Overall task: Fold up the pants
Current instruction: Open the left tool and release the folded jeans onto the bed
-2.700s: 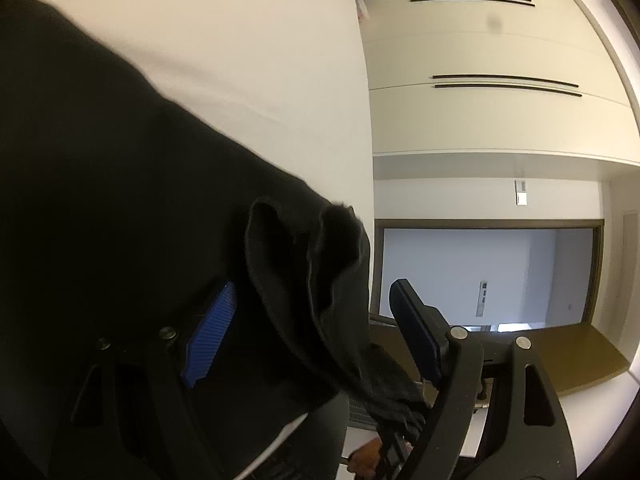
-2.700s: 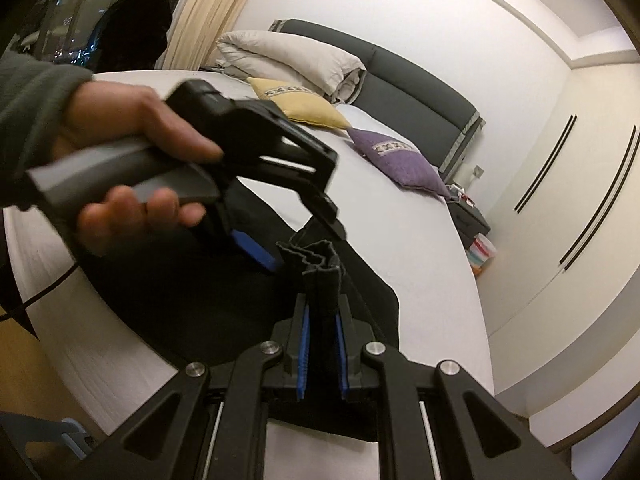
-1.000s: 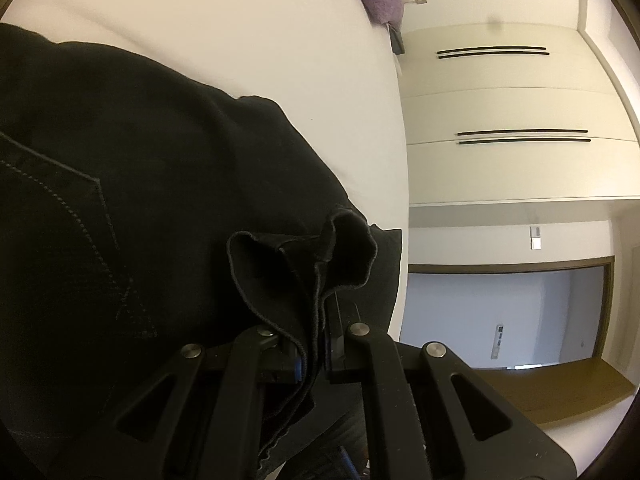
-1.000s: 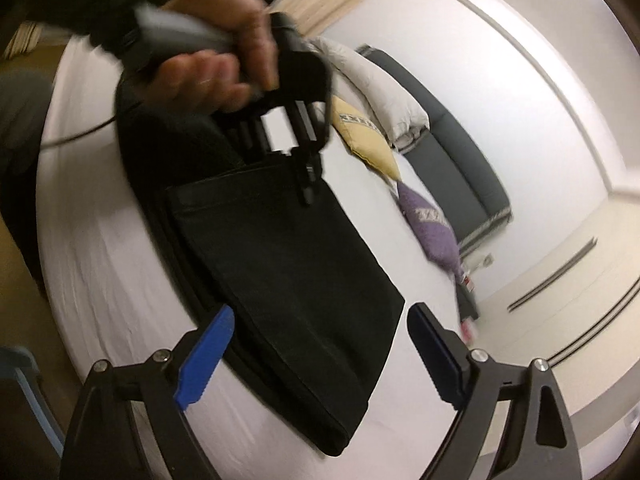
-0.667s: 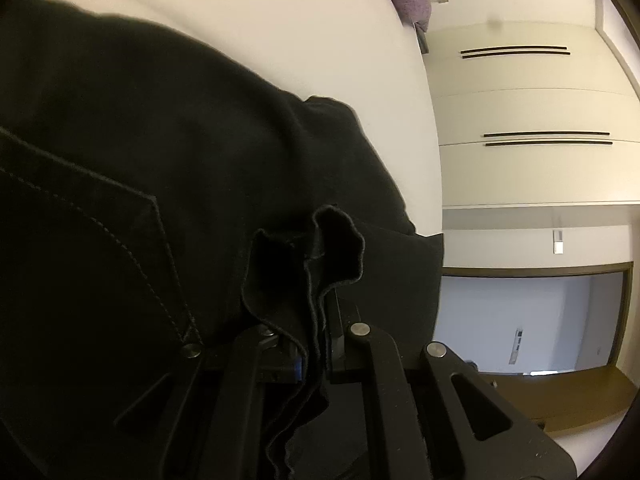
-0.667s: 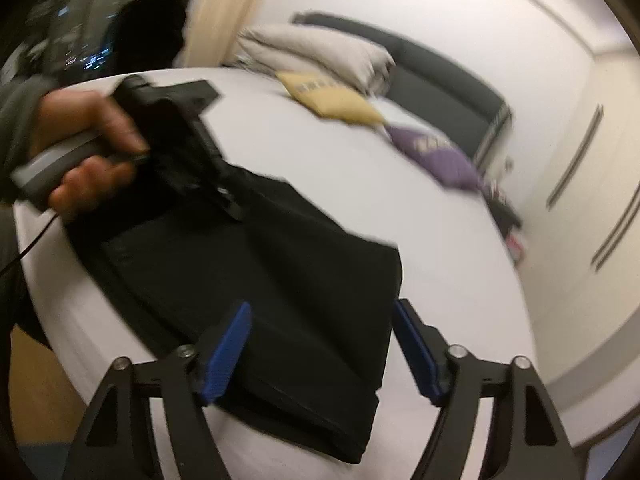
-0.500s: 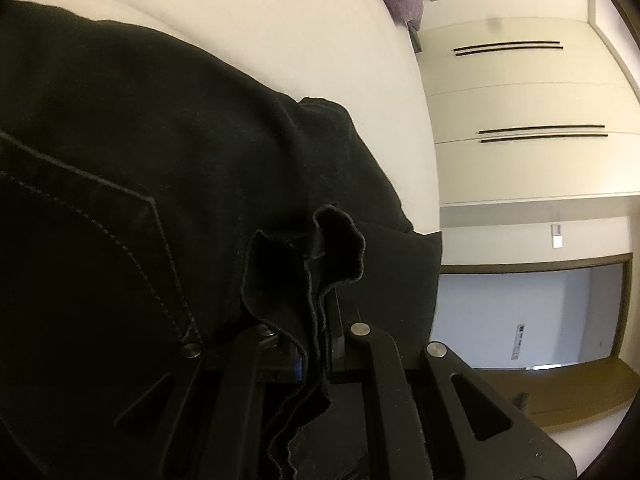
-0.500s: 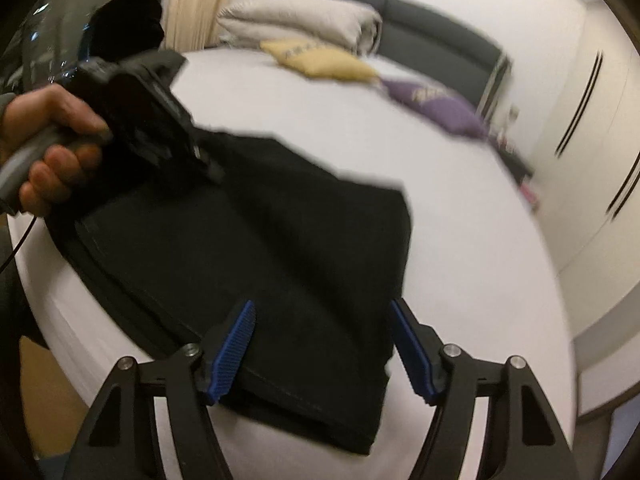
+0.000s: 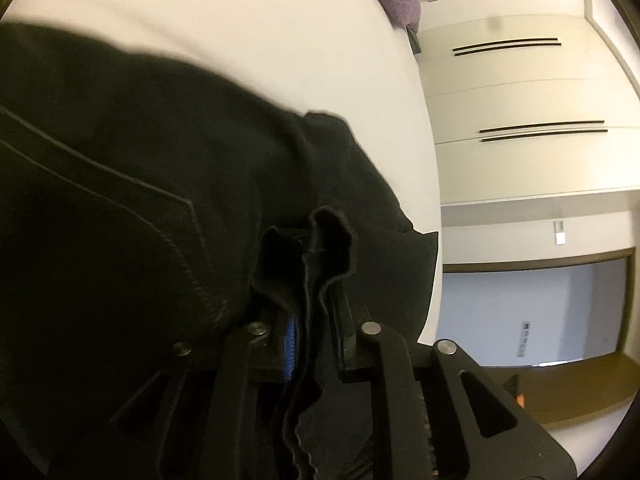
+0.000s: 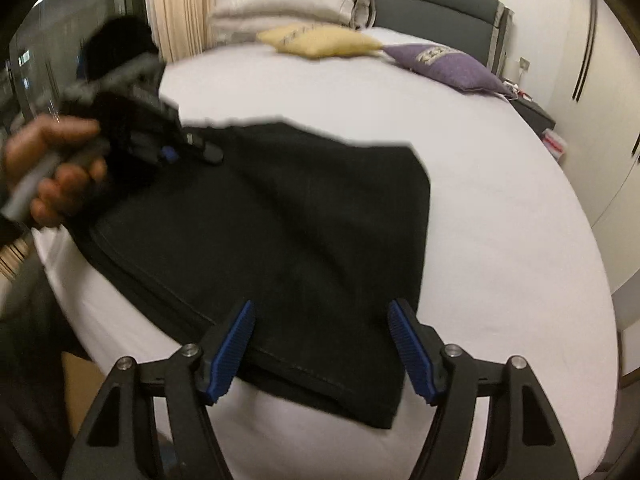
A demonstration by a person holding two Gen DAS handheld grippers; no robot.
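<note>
- White bed (image 10: 500, 208) carries the pants (image 10: 280, 232), now folded flat near its edge.
- Right gripper (image 10: 320, 344) has let go, fingers apart above the hem.
- Left gripper (image 9: 316, 340) fingers are opening, cloth between them: fold nearly done.

Yellow pillow (image 10: 320, 40), purple pillow (image 10: 448, 65), folded duvet (image 10: 288, 4).

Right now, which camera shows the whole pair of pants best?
The right wrist view: the pants lie folded on the bed, all edges visible. The left wrist view shows only close-up dark cloth, a seam and a bunched edge between its fingers.
</note>
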